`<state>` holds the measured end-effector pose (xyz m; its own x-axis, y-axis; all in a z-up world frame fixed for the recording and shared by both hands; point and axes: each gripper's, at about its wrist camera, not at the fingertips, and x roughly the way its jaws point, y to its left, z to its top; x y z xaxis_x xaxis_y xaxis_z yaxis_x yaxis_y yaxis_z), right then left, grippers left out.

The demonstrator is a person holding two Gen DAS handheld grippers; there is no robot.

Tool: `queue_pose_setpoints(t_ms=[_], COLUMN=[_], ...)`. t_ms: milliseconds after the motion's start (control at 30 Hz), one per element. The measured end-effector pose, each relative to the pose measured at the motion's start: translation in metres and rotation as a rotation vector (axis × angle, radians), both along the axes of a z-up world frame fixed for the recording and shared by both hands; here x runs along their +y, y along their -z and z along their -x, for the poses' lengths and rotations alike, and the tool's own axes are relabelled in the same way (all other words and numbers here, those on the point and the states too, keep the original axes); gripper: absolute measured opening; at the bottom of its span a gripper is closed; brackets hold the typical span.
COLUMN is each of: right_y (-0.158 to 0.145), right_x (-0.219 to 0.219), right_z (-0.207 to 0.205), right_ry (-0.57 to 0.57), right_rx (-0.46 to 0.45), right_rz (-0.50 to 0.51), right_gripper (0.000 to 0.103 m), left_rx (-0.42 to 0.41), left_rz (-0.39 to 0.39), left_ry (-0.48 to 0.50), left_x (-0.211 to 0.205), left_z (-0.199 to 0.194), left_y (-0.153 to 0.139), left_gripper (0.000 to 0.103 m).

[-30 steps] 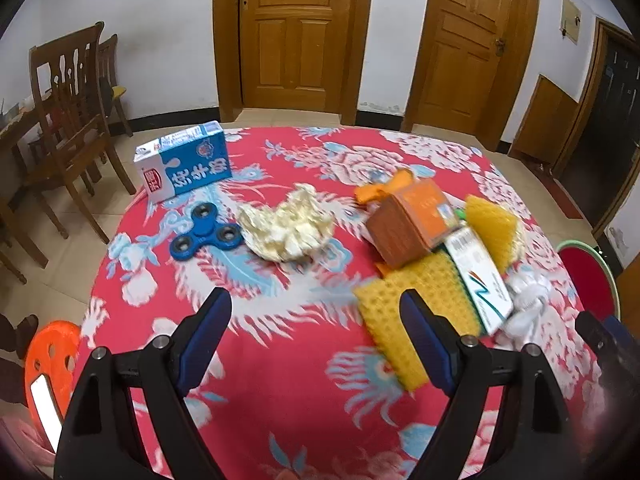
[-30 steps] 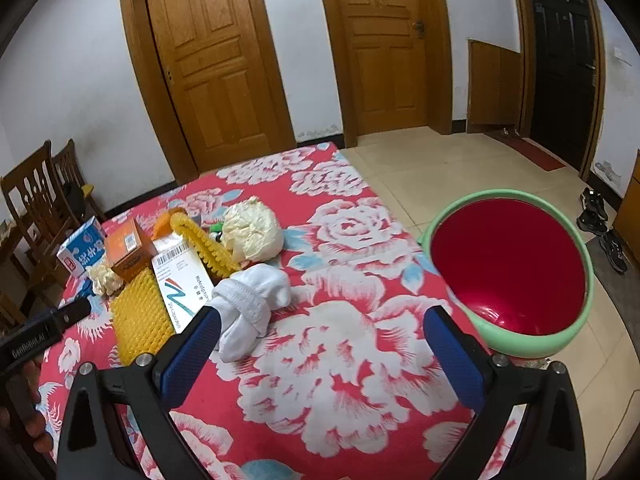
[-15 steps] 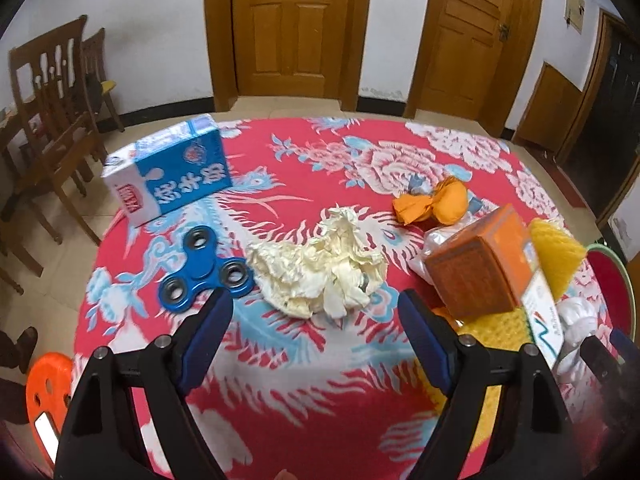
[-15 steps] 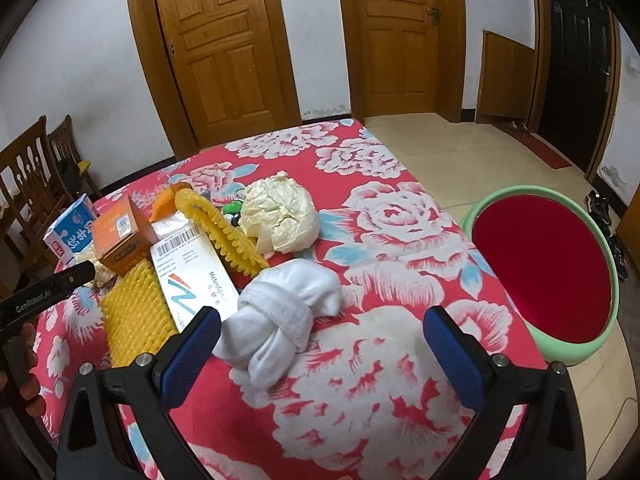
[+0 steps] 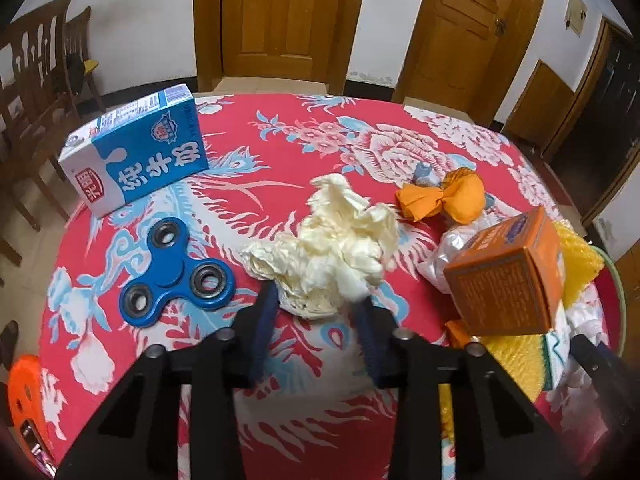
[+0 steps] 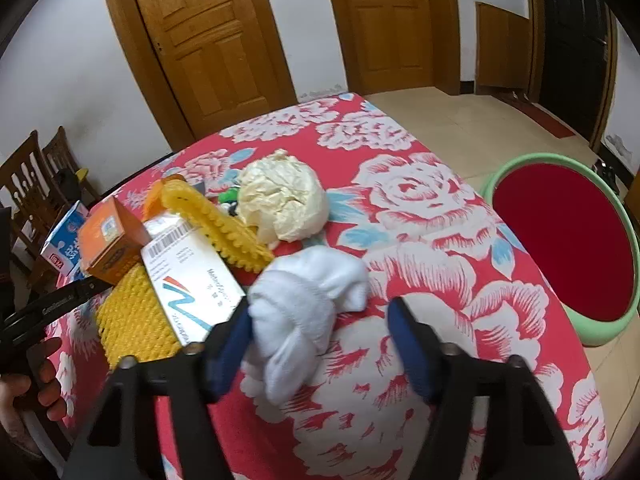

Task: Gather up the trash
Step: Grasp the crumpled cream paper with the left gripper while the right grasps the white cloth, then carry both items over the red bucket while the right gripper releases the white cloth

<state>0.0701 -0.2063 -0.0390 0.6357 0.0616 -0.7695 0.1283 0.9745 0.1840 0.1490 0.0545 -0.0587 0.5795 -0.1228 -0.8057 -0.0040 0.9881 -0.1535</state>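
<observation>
The left claw is closing, its blue pads at either side of a crumpled cream paper wad on the desk; whether they press it yet I cannot tell. The right claw is closing too: its left pad touches a rolled white sock, its right pad stands apart.

Beside the desk a green-rimmed tub shows a bare red inside.

Only the left view shows a blue fidget spinner and an orange wrapped bundle. Only the right view shows a second cream wad and a white barcoded box. Both show the milk carton and orange box.

The desk wears a red floral cloth; wooden doors and chairs stand behind.
</observation>
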Motion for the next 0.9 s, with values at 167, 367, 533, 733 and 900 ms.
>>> queue_pose_setpoints(t_ms=[167, 367, 533, 733, 900], right_y=[-0.009, -0.018, -0.031, -0.052, -0.066], right_x=[0.003, -0.005, -0.004, -0.006, -0.013], right_z=[0.006, 0.015, 0.028, 0.042, 0.051], right_ry=[-0.014, -0.016, -0.043, -0.074, -0.074], right_rx=[-0.021, -0.048, -0.088, -0.145, -0.174], right_rz=[0.023, 0.013, 0.019, 0.02, 0.018], right_gripper=[0.035, 0.029, 0.027, 0.027, 0.026], left_rx=[-0.027, -0.064, -0.096, -0.128, -0.139], left_rz=[0.023, 0.054, 0.085, 0.106, 0.106], left_ry=[0.017, 0.033, 0.036, 0.054, 0.067], left_x=[-0.004, -0.013, -0.021, -0.033, -0.043], left_z=[0.007, 0.028, 0.048, 0.073, 0.082], left_y=[-0.01, -0.03, -0.049, -0.07, -0.078], left_gripper=[0.027, 0.026, 0.026, 0.026, 0.026])
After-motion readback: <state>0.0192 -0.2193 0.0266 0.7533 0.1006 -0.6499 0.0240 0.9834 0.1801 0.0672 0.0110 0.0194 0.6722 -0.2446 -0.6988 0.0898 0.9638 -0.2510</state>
